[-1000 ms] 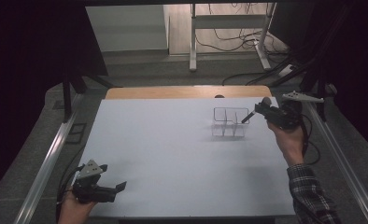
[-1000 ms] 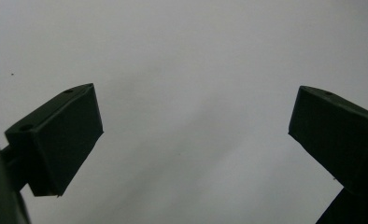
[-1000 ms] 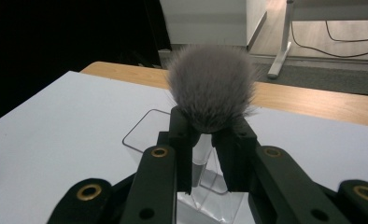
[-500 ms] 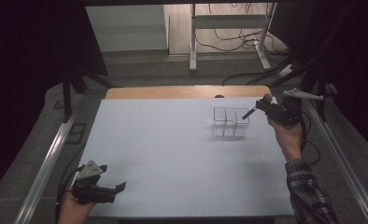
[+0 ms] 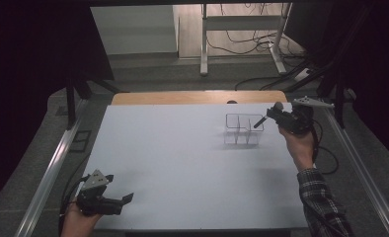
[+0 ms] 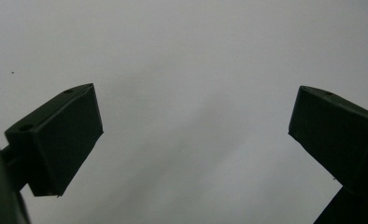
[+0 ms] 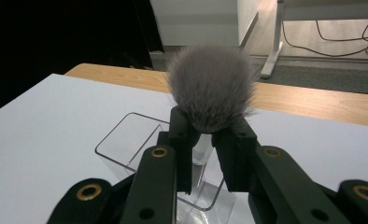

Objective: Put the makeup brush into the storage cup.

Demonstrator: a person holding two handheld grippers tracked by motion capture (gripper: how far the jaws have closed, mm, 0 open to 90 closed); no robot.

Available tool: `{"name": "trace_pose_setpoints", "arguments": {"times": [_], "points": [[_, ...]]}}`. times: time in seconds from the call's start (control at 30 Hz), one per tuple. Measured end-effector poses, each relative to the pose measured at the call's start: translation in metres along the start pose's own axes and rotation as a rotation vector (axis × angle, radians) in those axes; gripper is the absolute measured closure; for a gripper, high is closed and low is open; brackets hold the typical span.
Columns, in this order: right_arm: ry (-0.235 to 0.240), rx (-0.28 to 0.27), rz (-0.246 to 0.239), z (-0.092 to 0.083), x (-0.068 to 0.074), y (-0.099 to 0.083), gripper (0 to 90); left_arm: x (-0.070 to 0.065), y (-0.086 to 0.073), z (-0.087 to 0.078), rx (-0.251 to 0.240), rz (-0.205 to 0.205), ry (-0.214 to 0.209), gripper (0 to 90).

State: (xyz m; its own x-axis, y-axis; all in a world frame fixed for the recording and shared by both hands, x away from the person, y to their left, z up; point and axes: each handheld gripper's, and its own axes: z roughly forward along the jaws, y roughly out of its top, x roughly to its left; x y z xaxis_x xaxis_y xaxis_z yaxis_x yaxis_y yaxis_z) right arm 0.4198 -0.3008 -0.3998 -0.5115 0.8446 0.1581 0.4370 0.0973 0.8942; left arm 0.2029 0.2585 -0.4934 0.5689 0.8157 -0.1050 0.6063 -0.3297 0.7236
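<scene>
Above the clear divided organizer (image 5: pixel 244 129) on the bench (image 5: pixel 182 168), the right tool (image 7: pixel 205 135) pinches a makeup brush (image 7: pixel 211 88); the left tool (image 6: pixel 194 140) rests spread.

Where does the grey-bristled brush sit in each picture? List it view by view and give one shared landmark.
High view: brush right of centre, in the right gripper, beside the clear box.
Right gripper view: brush at centre, bristles up, clamped between the jaws above the box.
Left gripper view: white tabletop between open jaws.
Shared landmark: the clear box, under the brush in the right gripper view.
</scene>
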Motion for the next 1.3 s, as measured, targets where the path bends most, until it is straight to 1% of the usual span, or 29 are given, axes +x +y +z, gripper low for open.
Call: {"name": "trace_pose_setpoints", "arguments": {"times": [0.4,1.3], "points": [[-0.015,0.023,-0.011,0.008,0.0,-0.008,76.6,-0.001,0.0,0.0,0.0,0.012,-0.003,3.3],[-0.032,0.062,-0.048,0.027,0.005,-0.021,76.5,0.0,0.0,0.0,0.001,0.012,-0.007,3.3]]}}
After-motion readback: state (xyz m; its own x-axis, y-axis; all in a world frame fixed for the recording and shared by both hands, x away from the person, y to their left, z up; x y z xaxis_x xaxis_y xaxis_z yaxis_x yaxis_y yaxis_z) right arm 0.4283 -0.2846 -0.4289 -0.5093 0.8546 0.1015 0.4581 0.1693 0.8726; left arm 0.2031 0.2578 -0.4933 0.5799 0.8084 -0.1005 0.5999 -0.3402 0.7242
